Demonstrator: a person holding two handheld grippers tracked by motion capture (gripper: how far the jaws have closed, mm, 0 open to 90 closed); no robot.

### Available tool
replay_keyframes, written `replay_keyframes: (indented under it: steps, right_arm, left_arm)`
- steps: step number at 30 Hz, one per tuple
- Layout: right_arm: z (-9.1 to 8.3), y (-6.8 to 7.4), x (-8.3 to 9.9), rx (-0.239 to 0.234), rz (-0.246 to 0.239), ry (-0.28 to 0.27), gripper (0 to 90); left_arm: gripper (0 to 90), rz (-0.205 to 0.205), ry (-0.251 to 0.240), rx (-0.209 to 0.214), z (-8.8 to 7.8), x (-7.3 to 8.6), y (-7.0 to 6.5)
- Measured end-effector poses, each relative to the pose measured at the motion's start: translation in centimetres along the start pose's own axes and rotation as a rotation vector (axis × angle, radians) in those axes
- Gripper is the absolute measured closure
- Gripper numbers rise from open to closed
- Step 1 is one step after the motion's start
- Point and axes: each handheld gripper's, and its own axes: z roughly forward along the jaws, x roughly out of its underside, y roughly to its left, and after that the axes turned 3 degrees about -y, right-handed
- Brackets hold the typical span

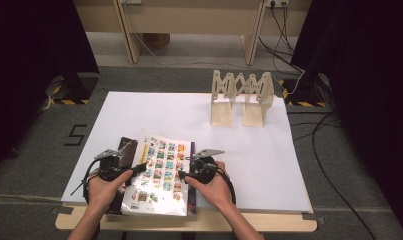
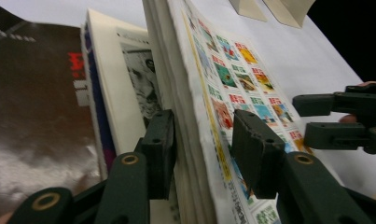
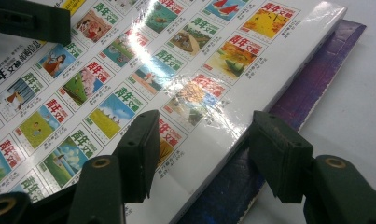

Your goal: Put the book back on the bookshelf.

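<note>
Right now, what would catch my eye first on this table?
The magazine with its grid of bright little cover pictures, lying at the near edge of the white table. The left claw straddles its lifted pages. A pale wooden rack stands at the far side.

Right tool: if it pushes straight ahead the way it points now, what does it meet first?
Most likely the glossy back cover of the magazine: the right tool stands open, straddling that cover's edge above the purple magazine beneath. Depth is hard to judge; beyond it waits the left tool.
</note>
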Motion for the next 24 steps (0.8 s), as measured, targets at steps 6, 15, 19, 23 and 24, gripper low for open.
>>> replay_keyframes:
  steps: [6,15,19,23,24]
  right_arm:
    - [0.0,-0.1,-0.2,-0.006,-0.002,0.010,42.8]
    - [0.4,-1.2,-0.7,-0.059,0.117,0.056,40.6]
    - [0.5,-1.4,-1.2,-0.066,0.128,0.085,40.2]
    - [0.8,-1.6,-1.6,-0.068,0.146,0.106,39.6]
    - [0.8,-1.6,-1.6,-0.068,0.146,0.106,39.6]
  left_arm:
    - [73.6,0.014,-0.004,0.005,-0.2,0.0,0.2]
    - [77.3,0.002,-0.019,0.052,-0.4,0.1,1.1]
    - [77.2,-0.002,-0.020,0.060,-0.4,0.2,1.5]
    - [77.2,0.001,-0.018,0.059,-0.3,0.4,1.8]
    - [77.2,-0.004,-0.017,0.060,-0.3,0.4,1.9]
